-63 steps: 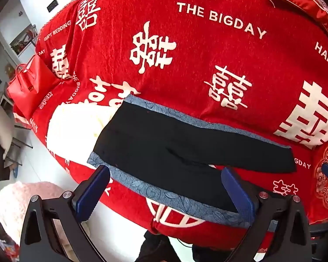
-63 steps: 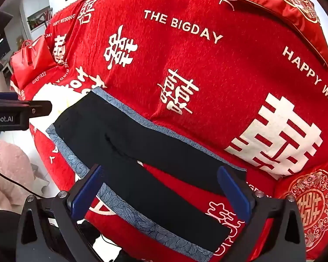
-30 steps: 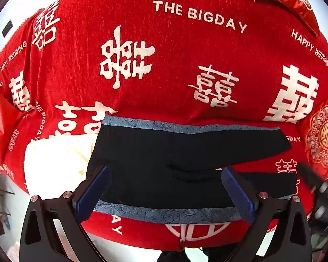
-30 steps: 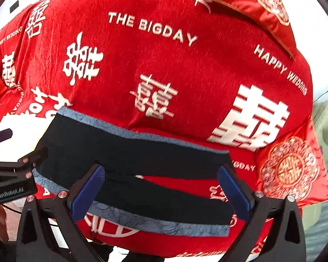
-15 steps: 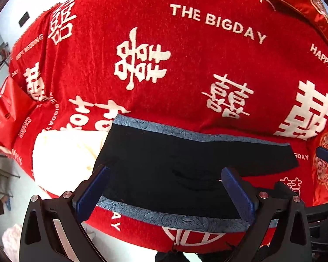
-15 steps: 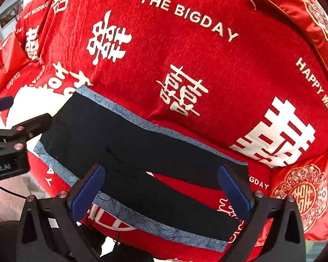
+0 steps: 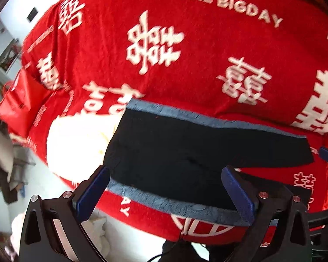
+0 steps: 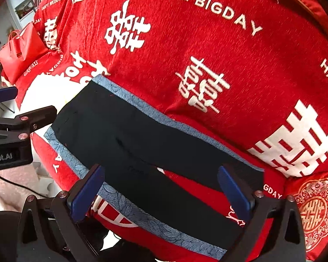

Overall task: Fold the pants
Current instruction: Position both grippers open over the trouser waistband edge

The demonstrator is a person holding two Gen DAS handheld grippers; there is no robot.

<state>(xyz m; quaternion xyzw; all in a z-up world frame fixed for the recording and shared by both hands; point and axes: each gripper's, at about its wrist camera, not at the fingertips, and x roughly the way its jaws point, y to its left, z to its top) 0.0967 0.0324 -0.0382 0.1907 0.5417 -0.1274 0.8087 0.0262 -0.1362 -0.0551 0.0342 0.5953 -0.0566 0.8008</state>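
Left wrist view: pants (image 7: 185, 152) flat near bed (image 7: 207, 43) front edge | left gripper (image 7: 164, 194), right gripper (image 8: 161, 193) wide open, empty | step: reaching in | next: grab a leg.

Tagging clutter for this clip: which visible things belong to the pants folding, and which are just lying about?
Job:
black pants, spread flat
left hand-held gripper, open
right hand-held gripper, open
red bedspread under the pants

Lying about:
red handbag
red cushion
white cloth
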